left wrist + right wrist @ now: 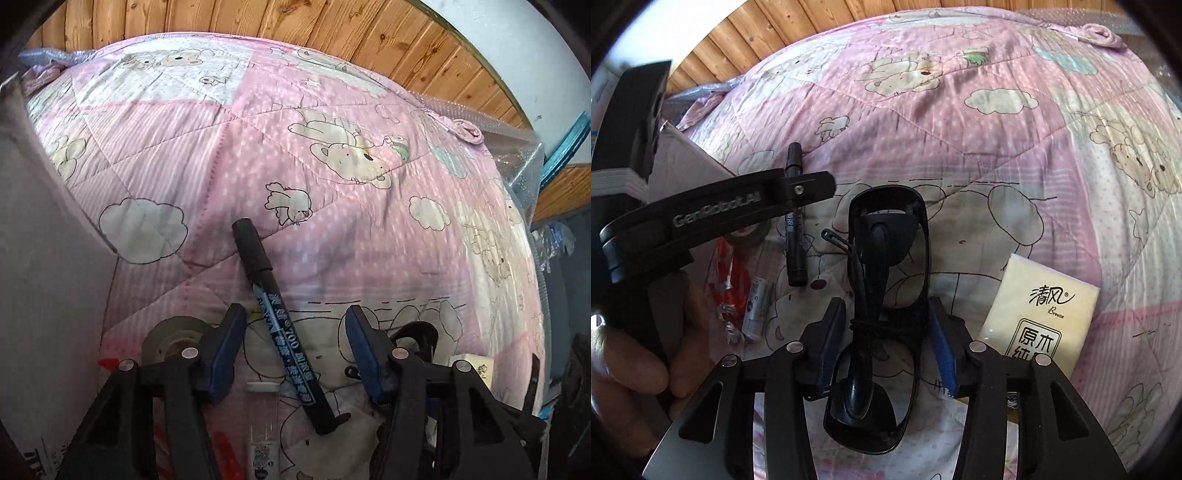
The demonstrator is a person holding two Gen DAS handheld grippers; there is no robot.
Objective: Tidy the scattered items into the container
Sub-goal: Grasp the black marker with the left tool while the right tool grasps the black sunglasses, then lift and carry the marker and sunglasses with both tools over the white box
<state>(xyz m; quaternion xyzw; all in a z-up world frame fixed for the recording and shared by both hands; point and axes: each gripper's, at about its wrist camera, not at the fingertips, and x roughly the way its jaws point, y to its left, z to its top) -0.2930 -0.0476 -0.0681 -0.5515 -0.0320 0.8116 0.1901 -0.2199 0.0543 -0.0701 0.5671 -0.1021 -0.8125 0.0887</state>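
Black marker (282, 332) with blue label, white writing incl. "700", lies on pink bear-print quilt (229, 155) between the wide-apart jaws of the left gripper (293, 343), untouched. Right gripper (884, 332) jaws apart, straddling folded black sunglasses (886, 251), contact unclear. Cream tissue pack (1039, 314) reads "Breeze". Left tool arm reads "GenRobot.AI"; hand (631, 376) grips its handle. Grey box (44, 295) at left.

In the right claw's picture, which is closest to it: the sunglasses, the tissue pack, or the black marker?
1. Sunglasses, between the right gripper's jaws.
2. Tissue pack, just to its right.
3. Black marker, farther off to the upper left.
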